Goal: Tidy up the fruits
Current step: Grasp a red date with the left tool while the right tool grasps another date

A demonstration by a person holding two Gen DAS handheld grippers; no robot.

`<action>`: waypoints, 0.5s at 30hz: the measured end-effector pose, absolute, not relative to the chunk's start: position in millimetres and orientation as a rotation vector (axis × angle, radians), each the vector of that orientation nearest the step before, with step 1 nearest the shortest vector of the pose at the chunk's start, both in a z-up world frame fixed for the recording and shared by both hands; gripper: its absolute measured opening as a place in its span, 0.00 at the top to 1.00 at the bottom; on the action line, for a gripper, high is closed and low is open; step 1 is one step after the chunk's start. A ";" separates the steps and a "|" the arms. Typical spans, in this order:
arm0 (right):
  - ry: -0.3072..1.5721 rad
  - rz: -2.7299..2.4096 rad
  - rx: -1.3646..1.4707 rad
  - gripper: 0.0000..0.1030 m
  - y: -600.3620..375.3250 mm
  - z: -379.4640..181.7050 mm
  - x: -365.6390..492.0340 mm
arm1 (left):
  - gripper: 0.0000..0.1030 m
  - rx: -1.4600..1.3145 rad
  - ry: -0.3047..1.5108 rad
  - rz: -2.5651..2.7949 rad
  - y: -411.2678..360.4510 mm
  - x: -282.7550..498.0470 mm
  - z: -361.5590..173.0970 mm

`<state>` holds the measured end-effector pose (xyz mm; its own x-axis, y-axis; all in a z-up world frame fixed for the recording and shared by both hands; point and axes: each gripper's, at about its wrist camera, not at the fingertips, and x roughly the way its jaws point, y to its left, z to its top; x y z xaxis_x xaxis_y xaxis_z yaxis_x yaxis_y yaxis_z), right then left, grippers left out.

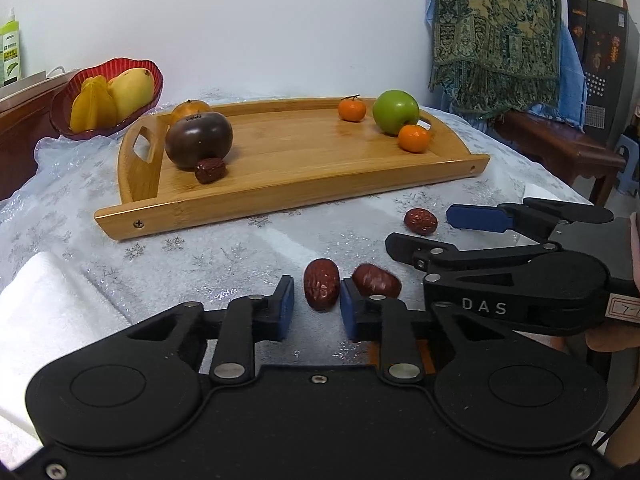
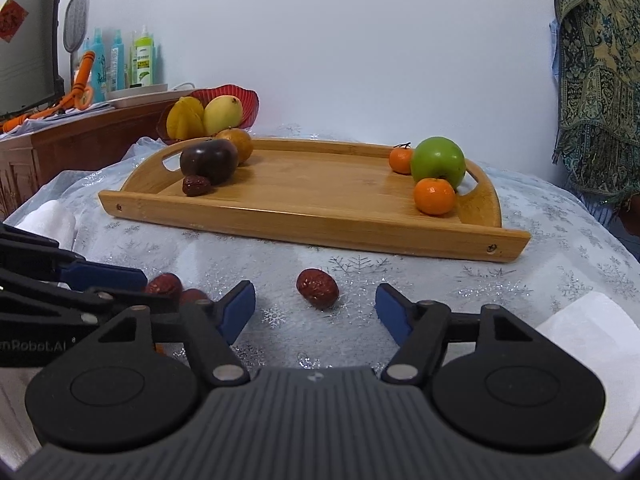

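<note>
A wooden tray [image 1: 304, 196] [image 2: 320, 228] on the table holds a dark purple fruit [image 1: 199, 139], a brown fruit [image 1: 188, 109], one red date [image 1: 210, 170], a green apple [image 1: 396, 111] and two tangerines [image 1: 414, 138]. Three red dates lie loose on the cloth. My left gripper [image 1: 317, 300] is open, its blue pads on either side of one date [image 1: 321, 290]; a second date [image 1: 376, 280] lies just right of it. My right gripper [image 2: 316, 308] is open, with the third date [image 2: 318, 287] just ahead between its fingertips. It also shows in the left wrist view [image 1: 420, 221].
A red bowl [image 1: 64, 100] with a mango and a starfruit stands behind the tray's left end. White folded towels [image 1: 44, 312] [image 2: 592, 332] lie at both near corners. A wooden cabinet with bottles [image 2: 116, 60] is at the left; a patterned cloth [image 1: 496, 28] hangs at the right.
</note>
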<state>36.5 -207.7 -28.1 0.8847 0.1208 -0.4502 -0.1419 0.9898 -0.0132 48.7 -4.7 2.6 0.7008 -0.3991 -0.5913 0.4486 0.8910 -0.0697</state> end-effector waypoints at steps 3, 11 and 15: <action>0.458 0.132 -0.040 0.27 -208.3 -28.3 36.2 | 0.80 0.075 0.636 -0.477 -2.5 50.2 1.1; 0.443 0.117 -0.015 0.43 -211.6 -28.6 35.0 | 0.81 0.048 0.630 -0.485 0.6 53.3 -0.1; 0.440 0.118 -0.013 0.49 -211.6 -28.9 34.6 | 0.82 0.025 0.631 -0.492 3.7 55.2 -0.7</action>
<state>34.6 -211.6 -28.9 0.8979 0.1113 -0.4258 -0.1170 0.9930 0.0127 55.2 3.7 -0.7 0.6969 -0.4335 -0.5713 0.4486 0.8851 -0.1244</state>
